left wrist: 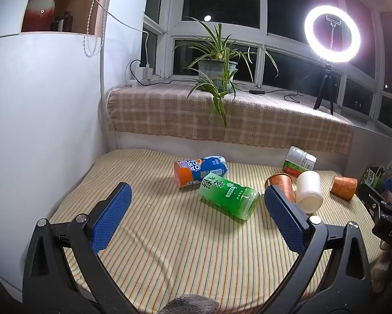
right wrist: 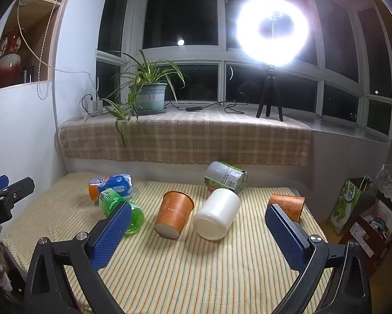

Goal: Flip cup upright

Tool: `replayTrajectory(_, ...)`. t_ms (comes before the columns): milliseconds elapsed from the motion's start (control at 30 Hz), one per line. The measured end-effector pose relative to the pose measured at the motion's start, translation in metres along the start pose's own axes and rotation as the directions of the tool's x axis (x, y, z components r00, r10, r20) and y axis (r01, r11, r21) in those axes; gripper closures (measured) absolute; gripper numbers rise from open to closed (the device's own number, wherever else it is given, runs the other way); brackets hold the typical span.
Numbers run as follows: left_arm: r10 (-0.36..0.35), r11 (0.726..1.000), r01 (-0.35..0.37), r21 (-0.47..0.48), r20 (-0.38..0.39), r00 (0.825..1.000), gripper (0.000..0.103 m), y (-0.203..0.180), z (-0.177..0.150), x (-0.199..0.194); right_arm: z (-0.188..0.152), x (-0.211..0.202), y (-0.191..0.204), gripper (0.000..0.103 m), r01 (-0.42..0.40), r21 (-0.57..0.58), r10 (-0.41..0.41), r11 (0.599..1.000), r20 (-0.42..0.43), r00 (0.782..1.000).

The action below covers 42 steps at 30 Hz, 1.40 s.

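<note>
A striped cloth [right wrist: 196,274] covers the low table, which butts against a ledge draped in a checked blanket [right wrist: 185,138] under dark night windows. The white cup [right wrist: 217,213] serves as landmark, lying on its side near the middle of the cloth, its flat base toward the right wrist camera.

Far left of it, a white wall [left wrist: 39,117] bounds the table edge. Left of the white cup lie an orange-and-blue bottle [right wrist: 109,185] and, touching its front, a green tea bottle [right wrist: 120,206]. Just left of the cup, an orange paper cup [right wrist: 173,214] lies tipped on its side, base toward the camera. Behind the white cup, touching or nearly so, rests a grey-labelled bottle [right wrist: 226,176]. To its right, well apart, a second orange cup [right wrist: 287,205] lies near the cloth's right edge, beyond which stands a green paper bag [right wrist: 349,201].

On the ledge behind sit a potted spider plant [right wrist: 146,91] and a glaring ring light [right wrist: 272,30] on a tripod.

The cloth in front of the white cup is bare stripes. The left gripper [left wrist: 197,219] and the right gripper [right wrist: 198,235] both hover with jaws spread wide, holding nothing.
</note>
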<state>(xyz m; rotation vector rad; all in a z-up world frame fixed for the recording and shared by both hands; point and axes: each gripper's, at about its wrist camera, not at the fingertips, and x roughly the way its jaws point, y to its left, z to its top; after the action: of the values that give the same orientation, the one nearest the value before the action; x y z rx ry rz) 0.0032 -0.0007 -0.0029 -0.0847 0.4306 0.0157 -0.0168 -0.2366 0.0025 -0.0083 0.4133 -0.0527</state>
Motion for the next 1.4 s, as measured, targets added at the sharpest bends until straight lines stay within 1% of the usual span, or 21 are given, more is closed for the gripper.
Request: replayTrajectory(1400, -0.003, 1.0, 0.003, -0.008, -0.005, 1.0, 0.0, 0.0032, -0.0039, 0.0011, -0.0017, 0.0052, 0.0043, 0.0, 0.004, -0.007, -0.004, 1.0, -0.011, 1.0)
